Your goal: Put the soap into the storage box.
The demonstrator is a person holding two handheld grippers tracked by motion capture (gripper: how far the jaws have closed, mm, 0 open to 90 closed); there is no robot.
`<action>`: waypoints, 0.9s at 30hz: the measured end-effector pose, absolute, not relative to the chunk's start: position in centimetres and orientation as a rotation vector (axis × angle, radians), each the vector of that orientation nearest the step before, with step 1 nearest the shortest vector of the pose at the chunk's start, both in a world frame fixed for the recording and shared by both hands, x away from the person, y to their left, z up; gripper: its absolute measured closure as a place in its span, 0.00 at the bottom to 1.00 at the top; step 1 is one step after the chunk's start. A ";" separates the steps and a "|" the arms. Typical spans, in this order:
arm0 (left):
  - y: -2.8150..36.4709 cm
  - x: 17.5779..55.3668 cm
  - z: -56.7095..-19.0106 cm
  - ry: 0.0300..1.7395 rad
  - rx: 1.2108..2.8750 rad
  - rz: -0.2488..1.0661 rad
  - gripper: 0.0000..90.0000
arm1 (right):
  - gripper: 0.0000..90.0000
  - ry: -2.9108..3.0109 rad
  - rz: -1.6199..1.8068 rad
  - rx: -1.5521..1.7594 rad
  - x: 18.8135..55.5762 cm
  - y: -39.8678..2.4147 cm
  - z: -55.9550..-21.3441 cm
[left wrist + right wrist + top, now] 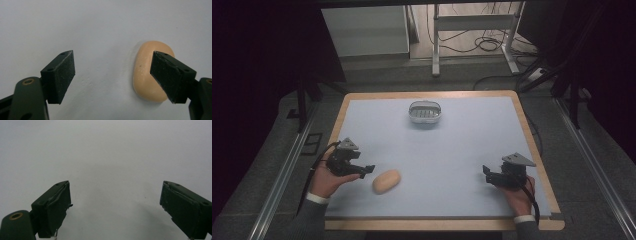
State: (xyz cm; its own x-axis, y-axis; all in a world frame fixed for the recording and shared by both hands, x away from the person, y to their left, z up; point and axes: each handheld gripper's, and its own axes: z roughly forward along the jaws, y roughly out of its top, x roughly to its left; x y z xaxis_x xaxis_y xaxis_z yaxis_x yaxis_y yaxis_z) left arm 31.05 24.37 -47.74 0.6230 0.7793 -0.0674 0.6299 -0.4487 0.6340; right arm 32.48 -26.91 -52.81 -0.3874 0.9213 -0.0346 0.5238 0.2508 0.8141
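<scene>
1. Jaws spread wide on the left gripper [368,171], gripping nothing, just beside the smooth oval tan bread roll [386,181] on the pale blue table mat [447,150].
2. Small oval metal basket [425,112] sits far back, centre.
3. Right gripper [485,172] hovers low, jaws wide too, empty.

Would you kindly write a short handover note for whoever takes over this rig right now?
Left gripper: open, holding nothing, close beside the bread roll, which is not yet between its fingers.
Right gripper: open, holding nothing, over bare table at the near right.
Small metal basket: far centre, seemingly with nothing in it.
Done: nothing grasped so far.
Left: grasp the roll; the basket is probably its destination.
</scene>
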 end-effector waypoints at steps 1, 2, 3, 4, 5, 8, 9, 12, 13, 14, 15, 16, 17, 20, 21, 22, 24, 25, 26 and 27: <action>24.1 31.1 -47.7 1.097 2.227 0.310 0.23 | 0.11 2.008 1.007 1.308 32.5 -26.9 -52.8; 23.8 31.1 -47.7 1.083 2.242 0.305 0.23 | 0.11 2.010 1.004 1.306 32.5 -26.9 -52.8; 23.8 31.1 -47.7 1.083 2.242 0.305 0.23 | 0.11 2.010 1.001 1.307 32.5 -26.9 -52.8; 23.6 31.1 -47.7 1.080 2.246 0.305 0.23 | 0.11 2.010 0.999 1.309 32.5 -26.9 -52.8; 23.4 31.1 -47.7 1.077 2.251 0.303 0.23 | 0.11 2.010 0.999 1.309 32.5 -26.9 -52.8; 23.0 31.0 -47.8 1.067 2.263 0.299 0.23 | 0.11 2.010 0.996 1.312 32.5 -26.9 -52.8; 22.9 31.0 -47.9 1.063 2.271 0.297 0.23 | 0.11 2.010 0.995 1.313 32.5 -26.9 -52.8; 22.5 31.0 -48.0 1.056 2.282 0.291 0.23 | 0.11 2.010 0.997 1.313 32.5 -26.9 -52.8; 22.5 31.0 -48.0 1.056 2.282 0.291 0.23 | 0.11 2.010 0.997 1.313 32.5 -26.9 -52.8; 22.3 30.9 -48.1 1.054 2.284 0.288 0.23 | 0.11 2.010 0.995 1.314 32.5 -26.9 -52.8; 22.2 30.9 -48.1 1.046 2.292 0.289 0.23 | 0.11 2.010 0.993 1.314 32.5 -26.8 -52.8; 22.0 30.8 -48.1 1.044 2.294 0.282 0.23 | 0.11 2.010 0.993 1.314 32.5 -26.8 -52.8; 21.7 30.7 -48.2 1.035 2.304 0.278 0.22 | 0.11 2.010 0.991 1.313 32.5 -26.8 -52.8; 21.1 30.6 -48.4 1.021 2.325 0.263 0.22 | 0.11 2.007 0.991 1.312 32.5 -26.8 -52.9; 20.9 30.5 -48.4 1.014 2.336 0.262 0.22 | 0.11 2.007 0.990 1.312 32.5 -26.8 -52.9; 20.9 30.5 -48.4 1.014 2.336 0.262 0.22 | 0.11 2.007 0.990 1.312 32.5 -26.8 -52.9; 20.6 30.5 -48.6 1.007 2.346 0.251 0.22 | 0.11 2.007 0.989 1.312 32.5 -26.8 -52.9; 20.5 30.4 -48.7 1.006 2.350 0.246 0.22 | 0.11 2.006 0.989 1.313 32.5 -26.8 -52.9; 20.3 30.4 -48.7 0.998 2.360 0.246 0.22 | 0.11 2.006 0.989 1.313 32.5 -26.8 -52.9; 20.2 30.4 -48.7 0.996 2.364 0.243 0.22 | 0.11 2.007 0.988 1.315 32.5 -26.8 -52.8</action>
State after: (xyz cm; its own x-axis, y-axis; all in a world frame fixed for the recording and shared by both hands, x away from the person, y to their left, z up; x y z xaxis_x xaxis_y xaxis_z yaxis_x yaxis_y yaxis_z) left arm 30.44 20.22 -48.73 0.7080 0.7047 -0.0474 0.6036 -0.5688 0.5586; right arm 32.50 -26.82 -52.84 -0.3781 0.9247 -0.0447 0.5285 0.2553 0.8096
